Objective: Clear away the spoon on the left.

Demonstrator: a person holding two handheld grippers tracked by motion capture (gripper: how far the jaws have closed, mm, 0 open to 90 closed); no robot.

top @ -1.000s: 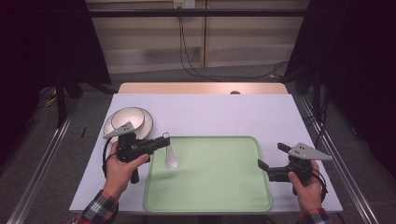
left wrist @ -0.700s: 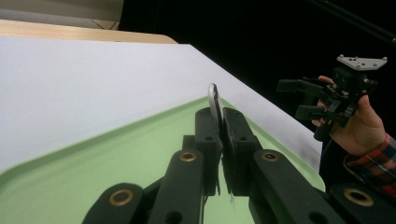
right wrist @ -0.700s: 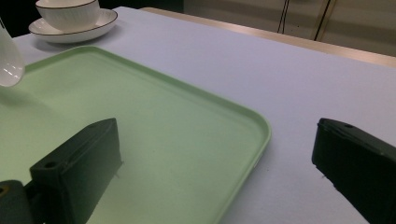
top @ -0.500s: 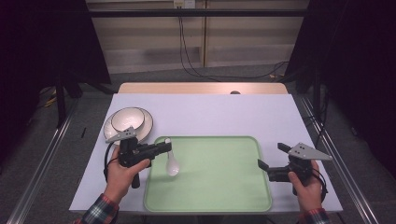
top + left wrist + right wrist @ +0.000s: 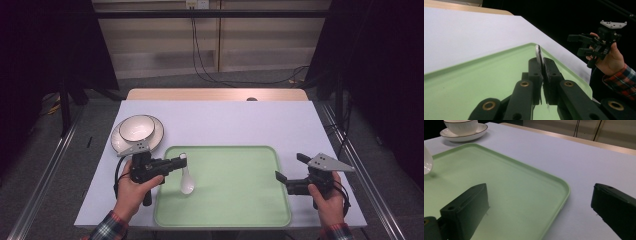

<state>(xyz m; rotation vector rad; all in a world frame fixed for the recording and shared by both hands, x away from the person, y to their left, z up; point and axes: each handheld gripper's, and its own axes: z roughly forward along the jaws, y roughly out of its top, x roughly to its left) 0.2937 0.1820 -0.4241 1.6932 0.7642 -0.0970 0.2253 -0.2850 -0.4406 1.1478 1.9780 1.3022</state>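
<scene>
We see left gripper [image 5: 176,163] clenched on spoon [image 5: 186,181] handle; spoon hangs bowl-down over left part of tray [image 5: 235,200]. Right gripper [image 5: 287,173] released, well apart.

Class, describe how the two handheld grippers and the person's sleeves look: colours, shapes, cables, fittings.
Each of the left gripper and right gripper is black, with two blocky jaws on linkage arms with brass-coloured pivots, a grey three-cornered plate on top, and a black cable trailing. The sleeves are red, white and dark plaid.
</scene>
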